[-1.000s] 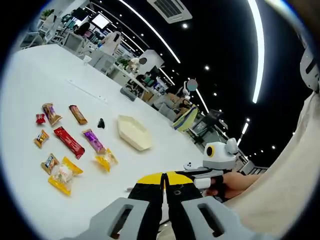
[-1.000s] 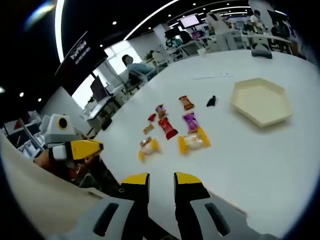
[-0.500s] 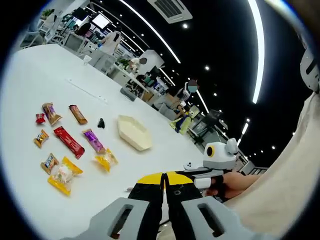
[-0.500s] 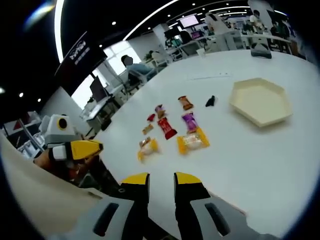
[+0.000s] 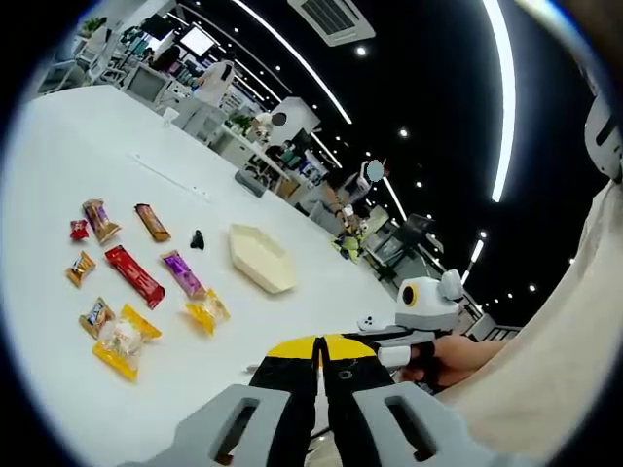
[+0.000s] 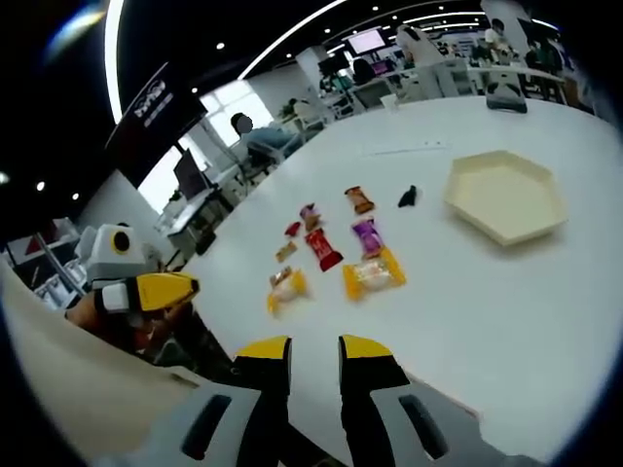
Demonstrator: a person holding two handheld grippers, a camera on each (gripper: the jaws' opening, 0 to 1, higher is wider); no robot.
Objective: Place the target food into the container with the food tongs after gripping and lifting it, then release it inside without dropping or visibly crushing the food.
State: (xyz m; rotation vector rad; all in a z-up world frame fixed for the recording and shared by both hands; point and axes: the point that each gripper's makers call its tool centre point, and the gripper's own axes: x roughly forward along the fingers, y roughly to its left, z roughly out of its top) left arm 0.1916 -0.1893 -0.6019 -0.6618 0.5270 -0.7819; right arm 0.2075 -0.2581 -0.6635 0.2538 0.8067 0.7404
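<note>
Out on the white table (image 6: 545,321), wrapped snacks (image 6: 373,275) lie well beyond both grippers; left gripper (image 5: 319,352) jaws pressed together, right gripper (image 6: 314,350) jaws slightly parted, holding nothing.

Dark office ceiling with long light strips (image 5: 506,97), desks (image 6: 458,73) behind white table (image 6: 526,311).

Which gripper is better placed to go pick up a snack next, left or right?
Right, probably. The right gripper has its jaws apart and points at the snacks. The left gripper has its jaws together, with the snacks off to its side.
</note>
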